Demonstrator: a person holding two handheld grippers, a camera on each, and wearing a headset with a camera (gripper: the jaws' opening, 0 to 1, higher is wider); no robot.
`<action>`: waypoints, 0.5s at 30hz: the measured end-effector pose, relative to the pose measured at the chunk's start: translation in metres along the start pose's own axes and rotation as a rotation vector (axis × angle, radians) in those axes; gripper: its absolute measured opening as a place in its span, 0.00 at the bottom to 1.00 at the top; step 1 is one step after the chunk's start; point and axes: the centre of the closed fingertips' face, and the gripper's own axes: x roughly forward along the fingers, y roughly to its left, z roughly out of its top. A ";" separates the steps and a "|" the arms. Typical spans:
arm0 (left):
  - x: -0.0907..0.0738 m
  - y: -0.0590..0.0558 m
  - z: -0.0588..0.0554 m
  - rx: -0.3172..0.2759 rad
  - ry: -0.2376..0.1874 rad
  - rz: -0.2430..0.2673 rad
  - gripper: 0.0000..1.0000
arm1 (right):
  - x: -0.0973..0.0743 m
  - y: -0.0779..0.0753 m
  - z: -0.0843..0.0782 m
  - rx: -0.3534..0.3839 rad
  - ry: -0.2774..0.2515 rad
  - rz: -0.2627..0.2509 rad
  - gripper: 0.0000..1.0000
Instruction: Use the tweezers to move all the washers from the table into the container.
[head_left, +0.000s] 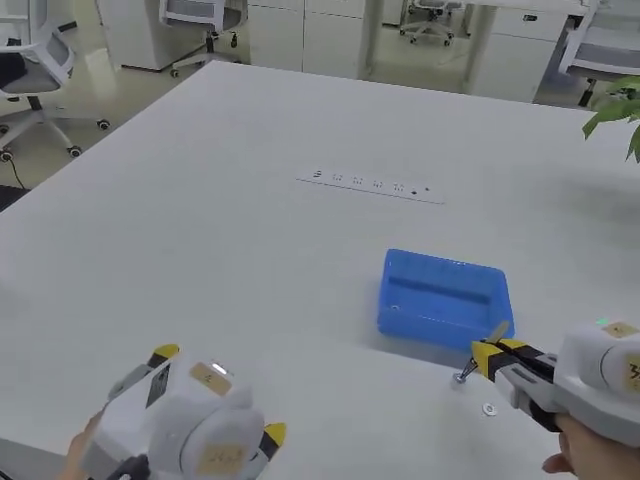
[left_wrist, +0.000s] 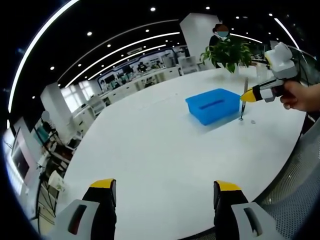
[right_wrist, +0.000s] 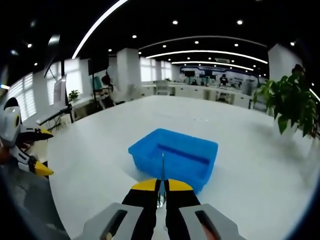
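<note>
**Head view.** The right gripper (head_left: 492, 352) is clamped on the tweezers (head_left: 480, 356). The tweezer tips meet the table (head_left: 250, 230) just beside the near wall of the container (head_left: 445, 300). One washer (head_left: 489, 408) lies free near the tips. Whether another sits between the tips is too small to tell. The left gripper (head_left: 220, 393) hangs well apart.

**Left gripper view.** Its jaws stand wide and hold nothing. The tweezers slant tips-down to the table in front of the container.

**Right gripper view.** The jaws are drawn narrow around the tweezers, which point at the container.

**Step, as judged:** picking up a washer. The next move calls for a firm pinch on the washer, a lift clear of the near wall, and release inside the container.
</note>
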 end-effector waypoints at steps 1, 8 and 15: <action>0.000 0.000 0.000 0.001 0.000 0.000 0.81 | -0.001 0.001 0.001 0.000 -0.002 0.003 0.01; 0.000 0.000 0.000 -0.001 -0.003 0.000 0.81 | -0.008 0.004 0.017 -0.009 -0.026 0.021 0.01; 0.000 0.000 0.001 -0.004 -0.004 -0.003 0.81 | -0.009 0.003 0.041 -0.032 -0.058 0.031 0.01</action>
